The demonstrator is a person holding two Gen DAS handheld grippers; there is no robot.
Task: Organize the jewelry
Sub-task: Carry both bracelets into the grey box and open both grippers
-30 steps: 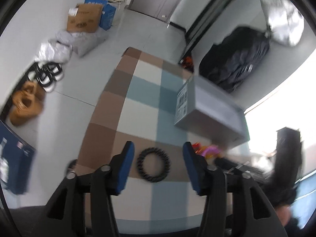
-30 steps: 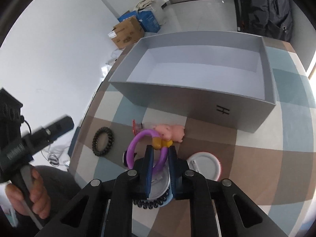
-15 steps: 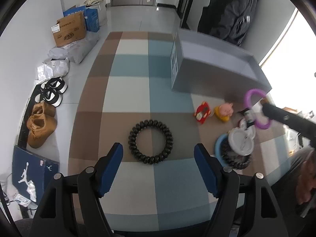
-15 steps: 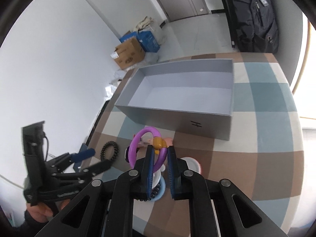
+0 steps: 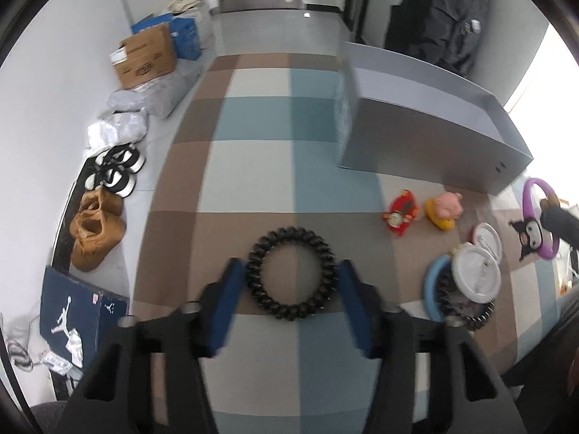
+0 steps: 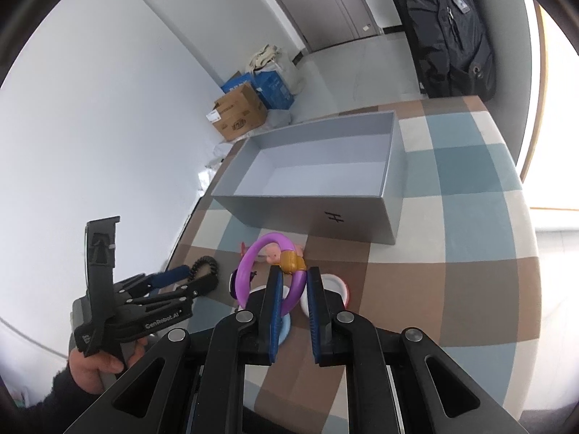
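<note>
A black spiral ring [image 5: 294, 275] lies flat on the checked tablecloth. My left gripper [image 5: 289, 275] points steeply down over it, its jaws closing, and the blue pads [image 5: 235, 282] touch the ring's two sides. The right wrist view shows this gripper [image 6: 191, 276] at the ring [image 6: 206, 266]. My right gripper [image 6: 292, 276] is shut on a purple ring [image 6: 249, 264] with a gold bead and holds it above the table. From the left wrist view the purple ring [image 5: 535, 217] hangs at the right edge. An open grey box [image 6: 315, 213] stands beyond, nothing inside.
On the cloth right of the black ring lie a red charm [image 5: 400, 217], a pink pig figure [image 5: 447, 211], two white round lids [image 5: 477, 273], a light blue ring [image 5: 432, 282], a black bead bracelet [image 5: 479, 320] and a black cartoon charm [image 5: 528, 235]. Shoes [image 5: 97, 231] and cartons [image 5: 144, 56] sit on the floor left.
My left gripper dropped closer over the black ring, opened wide, then narrowed until its pads reached the ring's sides. My right gripper carried the purple ring upward, away from the cluttered items.
</note>
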